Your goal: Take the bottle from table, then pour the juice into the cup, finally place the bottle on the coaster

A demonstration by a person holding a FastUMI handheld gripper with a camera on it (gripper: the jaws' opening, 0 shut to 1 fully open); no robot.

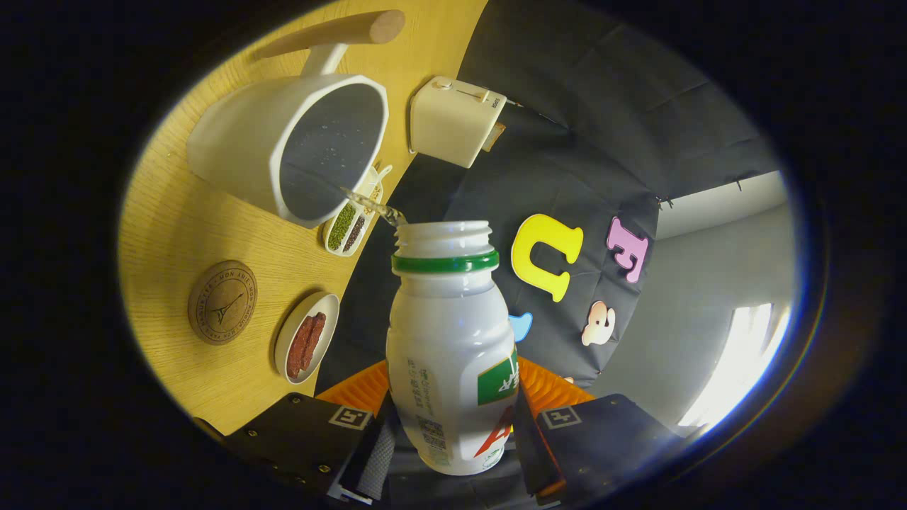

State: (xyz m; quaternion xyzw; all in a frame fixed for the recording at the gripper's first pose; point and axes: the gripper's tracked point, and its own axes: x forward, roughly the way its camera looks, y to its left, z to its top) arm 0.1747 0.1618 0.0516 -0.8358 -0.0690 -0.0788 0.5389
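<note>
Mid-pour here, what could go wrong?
1. The stream enters the cup near its rim; a small wobble could spill onto the table or the bean dish.
2. The gripper holds the bottle low on its body, so tilting further might let it slip.

Bottle (450, 354) base hidden between hand-held gripper (453, 432) fingers; coaster (222, 302) lettering too small to read.
</note>
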